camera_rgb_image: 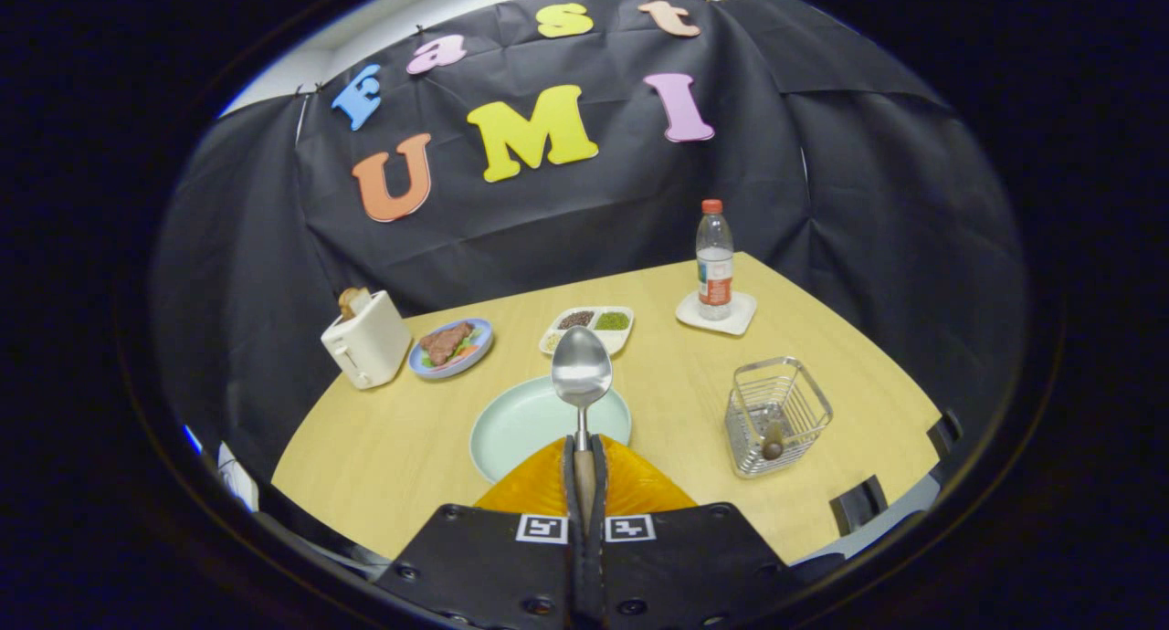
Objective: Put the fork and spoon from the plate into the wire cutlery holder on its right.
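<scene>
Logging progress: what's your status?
Hand-held gripper shut on spoon, above plate. Cutlery holder to the right, one handle inside. Path clear.

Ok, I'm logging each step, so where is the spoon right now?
The spoon is clamped by its handle in the gripper, bowl up over the green plate, left of the wire cutlery holder.

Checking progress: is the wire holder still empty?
Not empty: a wooden-handled utensil already lies inside the wire holder; the gripper holds the spoon.
</scene>
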Motion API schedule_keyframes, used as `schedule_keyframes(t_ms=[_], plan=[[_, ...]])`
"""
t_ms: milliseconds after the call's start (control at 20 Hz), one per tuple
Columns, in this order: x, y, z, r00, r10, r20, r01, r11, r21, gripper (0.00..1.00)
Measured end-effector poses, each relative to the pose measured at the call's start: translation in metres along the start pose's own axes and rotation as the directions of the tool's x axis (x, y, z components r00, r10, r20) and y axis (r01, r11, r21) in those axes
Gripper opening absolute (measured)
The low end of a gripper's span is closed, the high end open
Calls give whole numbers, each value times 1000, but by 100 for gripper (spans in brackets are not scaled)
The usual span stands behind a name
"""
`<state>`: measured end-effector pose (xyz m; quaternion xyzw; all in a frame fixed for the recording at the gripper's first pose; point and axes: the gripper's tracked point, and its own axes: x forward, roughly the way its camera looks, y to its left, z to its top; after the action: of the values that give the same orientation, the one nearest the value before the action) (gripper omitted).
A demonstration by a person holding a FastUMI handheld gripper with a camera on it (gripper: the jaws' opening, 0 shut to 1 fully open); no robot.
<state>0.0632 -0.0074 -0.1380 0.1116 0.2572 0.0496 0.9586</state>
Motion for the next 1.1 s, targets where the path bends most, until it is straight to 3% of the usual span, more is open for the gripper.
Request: schedule_keyframes(t_ms=[150,500,1100], plan=[[-13,-18,6,1000,16,3,-16,1000,7,0],[-40,-79,35,998,-33,61,32,999,25,0],[-27,-146,23,987,-156,-34,155,988,-8,2]])
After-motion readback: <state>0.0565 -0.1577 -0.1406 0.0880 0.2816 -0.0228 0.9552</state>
